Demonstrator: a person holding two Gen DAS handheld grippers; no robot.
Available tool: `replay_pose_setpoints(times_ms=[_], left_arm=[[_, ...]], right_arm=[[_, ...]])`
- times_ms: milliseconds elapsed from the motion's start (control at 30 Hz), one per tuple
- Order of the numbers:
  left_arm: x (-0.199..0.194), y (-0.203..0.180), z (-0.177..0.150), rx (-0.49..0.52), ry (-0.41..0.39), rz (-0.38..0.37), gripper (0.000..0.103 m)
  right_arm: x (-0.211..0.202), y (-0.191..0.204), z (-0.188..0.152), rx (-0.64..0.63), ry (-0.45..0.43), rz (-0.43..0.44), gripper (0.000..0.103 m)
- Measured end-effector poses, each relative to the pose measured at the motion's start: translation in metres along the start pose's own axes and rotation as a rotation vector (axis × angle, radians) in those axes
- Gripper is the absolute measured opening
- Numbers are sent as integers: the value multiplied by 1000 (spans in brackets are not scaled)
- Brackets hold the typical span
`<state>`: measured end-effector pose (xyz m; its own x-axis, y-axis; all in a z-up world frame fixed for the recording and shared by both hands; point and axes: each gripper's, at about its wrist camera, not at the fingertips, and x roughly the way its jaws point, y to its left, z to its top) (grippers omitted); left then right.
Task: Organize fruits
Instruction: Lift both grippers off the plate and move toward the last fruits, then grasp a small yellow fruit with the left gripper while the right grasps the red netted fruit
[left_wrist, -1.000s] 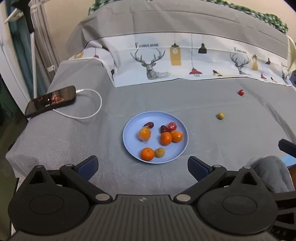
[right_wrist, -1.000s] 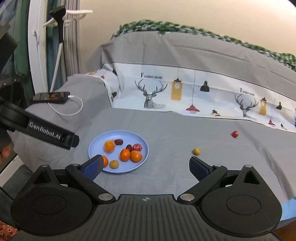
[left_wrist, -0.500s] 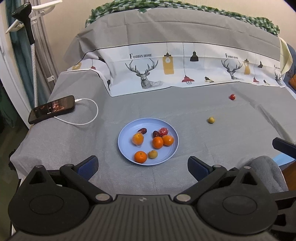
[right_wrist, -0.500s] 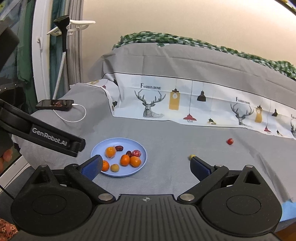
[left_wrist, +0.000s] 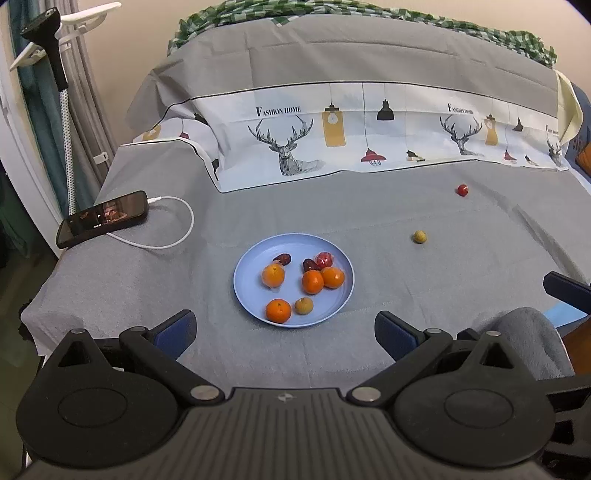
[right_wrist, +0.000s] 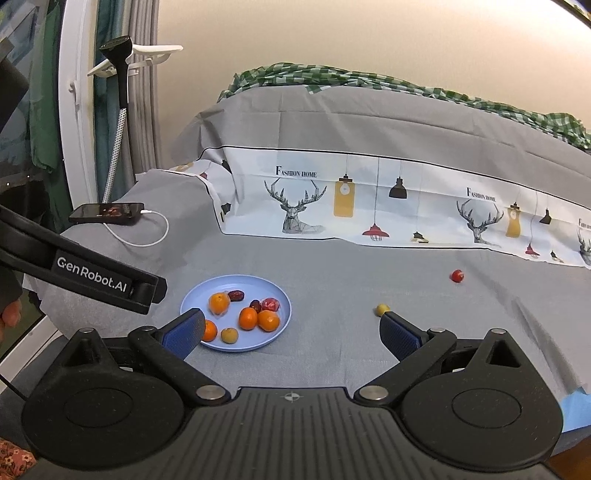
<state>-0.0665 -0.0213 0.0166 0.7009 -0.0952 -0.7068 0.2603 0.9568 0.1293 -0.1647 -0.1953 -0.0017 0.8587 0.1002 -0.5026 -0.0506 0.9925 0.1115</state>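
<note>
Both claws have drawn back from the bed; my left claw and right claw gape wide, empty. Blue plate holds oranges, dates. Yellow fruit and red fruit lie apart on grey sheet. Phone charging at left.

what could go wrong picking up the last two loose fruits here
The small yellow fruit and the red fruit are round and lie on soft grey cloth, so a nudge from open jaws may roll them away. The blue plate already holds many fruits, so a dropped one could knock others off.
</note>
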Motion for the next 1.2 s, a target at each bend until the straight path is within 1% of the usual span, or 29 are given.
replay_pose_setpoints(times_ms=[233,400,500,567,667,767,933,1033,1100,1200], left_arm=[[9,-6,1,15,24,20,103],[22,-13,4,19,60,21,103],[33,-18,8,12,91,24,103],[41,-23,15,-1,106,12,103],[50,-35,29,-10,100,1,103],[63,-51,43,-7,92,-5,103],[98,-87,65,6,96,-44,103],[125,-108,75,1,80,-92,103],[148,-123,80,1,89,-105,103],[186,-147,87,16,112,-122,103]], right_arm=[[10,-10,-3,40,25,16,100],[19,-20,-7,80,53,31,100],[24,-32,-7,118,62,34,100],[25,-46,-5,152,56,23,100],[30,-70,1,190,47,-16,100],[37,-100,7,209,37,-72,101],[61,-159,12,265,50,-185,102],[84,-196,14,298,68,-247,102],[104,-218,15,311,83,-281,102],[148,-250,16,325,105,-323,102]])
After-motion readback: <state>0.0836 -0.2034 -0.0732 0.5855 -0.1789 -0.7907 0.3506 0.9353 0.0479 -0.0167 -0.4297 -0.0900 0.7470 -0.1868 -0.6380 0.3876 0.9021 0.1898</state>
